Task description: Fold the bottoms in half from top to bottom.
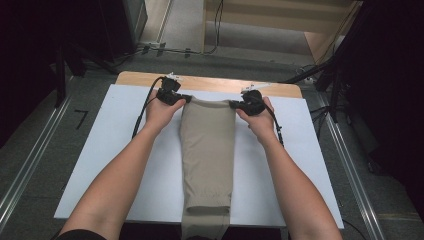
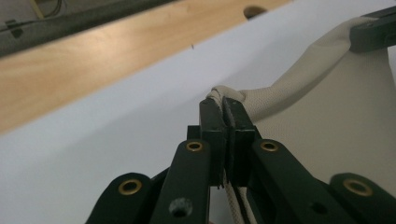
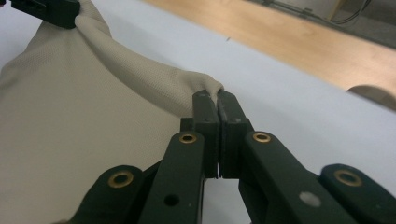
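Both forearms reaching up from the bottom edge toward mid-frame in the high view. Left gripper (image 1: 186, 99) clamped tight, left of center; right gripper (image 1: 233, 104) likewise clamped, right of center, jaws pointing toward each other.

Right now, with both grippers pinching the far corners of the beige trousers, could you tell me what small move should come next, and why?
Probably lift both corners and carry them toward the near hem. The left gripper and right gripper are shut on the beige trousers, which lie flat and lengthwise on the white board, apparently ready for folding.
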`<state>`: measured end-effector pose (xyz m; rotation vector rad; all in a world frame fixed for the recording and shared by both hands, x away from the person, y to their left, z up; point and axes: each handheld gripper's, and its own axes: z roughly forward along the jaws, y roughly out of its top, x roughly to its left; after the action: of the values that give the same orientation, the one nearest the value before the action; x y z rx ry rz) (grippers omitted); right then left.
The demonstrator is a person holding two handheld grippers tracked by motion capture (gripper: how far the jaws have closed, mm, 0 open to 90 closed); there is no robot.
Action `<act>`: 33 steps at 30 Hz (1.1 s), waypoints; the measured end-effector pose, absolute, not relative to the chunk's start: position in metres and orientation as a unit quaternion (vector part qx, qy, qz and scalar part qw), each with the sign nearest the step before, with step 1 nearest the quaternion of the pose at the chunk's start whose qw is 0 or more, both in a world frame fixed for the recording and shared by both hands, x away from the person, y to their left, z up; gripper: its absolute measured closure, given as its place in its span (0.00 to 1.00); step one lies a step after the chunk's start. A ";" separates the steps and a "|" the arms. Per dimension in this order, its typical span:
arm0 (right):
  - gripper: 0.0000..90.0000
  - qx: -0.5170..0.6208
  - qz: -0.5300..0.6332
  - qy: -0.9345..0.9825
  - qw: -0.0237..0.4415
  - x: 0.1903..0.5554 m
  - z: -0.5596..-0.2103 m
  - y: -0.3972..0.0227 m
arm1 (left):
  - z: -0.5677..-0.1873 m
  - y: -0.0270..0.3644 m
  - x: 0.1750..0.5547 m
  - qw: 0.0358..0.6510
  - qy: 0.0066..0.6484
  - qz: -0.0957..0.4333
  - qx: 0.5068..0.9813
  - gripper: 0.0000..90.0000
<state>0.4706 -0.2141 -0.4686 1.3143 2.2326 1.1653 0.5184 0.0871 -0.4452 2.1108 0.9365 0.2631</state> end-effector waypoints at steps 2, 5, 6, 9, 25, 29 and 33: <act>0.97 0.460 0.407 0.773 0.158 0.476 -0.462 -0.216 | -0.437 0.085 0.527 0.403 0.372 0.107 0.829 0.99; 0.97 0.469 0.415 0.762 0.166 0.483 -0.452 -0.219 | -0.429 0.084 0.537 0.412 0.377 0.108 0.822 0.99; 0.97 0.471 0.419 0.759 0.165 0.485 -0.451 -0.219 | -0.428 0.085 0.541 0.419 0.378 0.103 0.819 0.99; 0.60 0.487 0.419 0.748 0.168 0.492 -0.449 -0.220 | -0.433 0.089 0.549 0.406 0.396 0.097 0.818 0.69; 0.00 0.453 0.432 0.766 0.143 0.417 -0.471 -0.209 | -0.456 0.128 0.462 0.483 0.346 0.037 0.804 0.11; 0.00 0.439 0.446 0.766 0.148 0.389 -0.471 -0.203 | -0.463 0.131 0.431 0.498 0.328 0.031 0.802 0.09; 0.00 0.431 0.452 0.765 0.154 0.358 -0.471 -0.195 | -0.468 0.133 0.403 0.508 0.304 0.013 0.806 0.00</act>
<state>0.3578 -0.1946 -0.4710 1.2368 2.1939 1.2973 0.4031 0.1326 -0.4679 1.9426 0.7332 0.0317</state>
